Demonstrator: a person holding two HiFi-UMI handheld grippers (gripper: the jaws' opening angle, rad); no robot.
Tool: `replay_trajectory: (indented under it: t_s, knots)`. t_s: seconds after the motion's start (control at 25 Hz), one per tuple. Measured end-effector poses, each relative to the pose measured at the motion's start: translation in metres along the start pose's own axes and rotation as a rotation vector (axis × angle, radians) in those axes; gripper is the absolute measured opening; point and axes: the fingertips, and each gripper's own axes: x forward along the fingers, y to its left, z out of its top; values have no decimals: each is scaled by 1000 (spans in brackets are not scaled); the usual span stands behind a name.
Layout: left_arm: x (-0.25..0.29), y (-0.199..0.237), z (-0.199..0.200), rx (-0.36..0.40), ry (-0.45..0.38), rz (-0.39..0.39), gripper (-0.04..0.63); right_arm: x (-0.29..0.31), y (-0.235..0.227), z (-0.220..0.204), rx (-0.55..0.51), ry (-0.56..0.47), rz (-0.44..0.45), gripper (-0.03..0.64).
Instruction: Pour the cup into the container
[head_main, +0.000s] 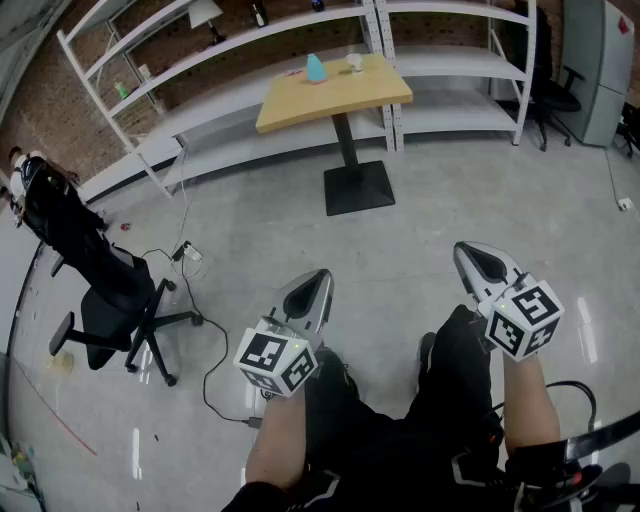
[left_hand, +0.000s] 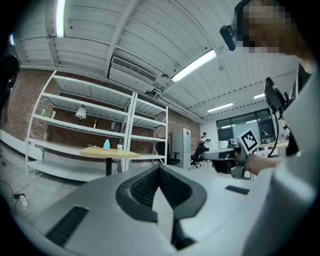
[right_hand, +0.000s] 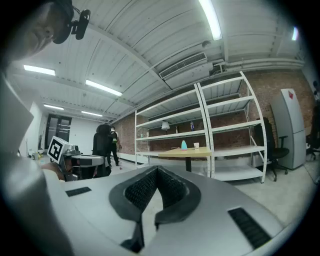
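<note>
The small white cup (head_main: 353, 62) stands at the far edge of the wooden tabletop (head_main: 330, 96), near a teal container (head_main: 315, 68). Well short of that tabletop, the left gripper (head_main: 318, 278) and right gripper (head_main: 470, 250) point level, fingers pressed together on nothing.

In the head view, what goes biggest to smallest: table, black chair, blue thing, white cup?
1. Black chair and table: about alike, and the chair is nearer.
2. Blue thing.
3. White cup.
</note>
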Motion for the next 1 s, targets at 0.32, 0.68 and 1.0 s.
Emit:
replay_trajectory:
  t_s: [0.32, 0.68, 1.0]
  knots:
    - [0, 2, -5, -6, 11, -6, 0, 4, 2, -1, -2, 1, 3, 0]
    - [6, 1, -12, -7, 25, -20, 0, 8, -3, -1, 11, -6, 9, 0]
    - [9, 12, -12, -13, 19, -47, 0, 18, 9, 2, 17, 0, 15, 0]
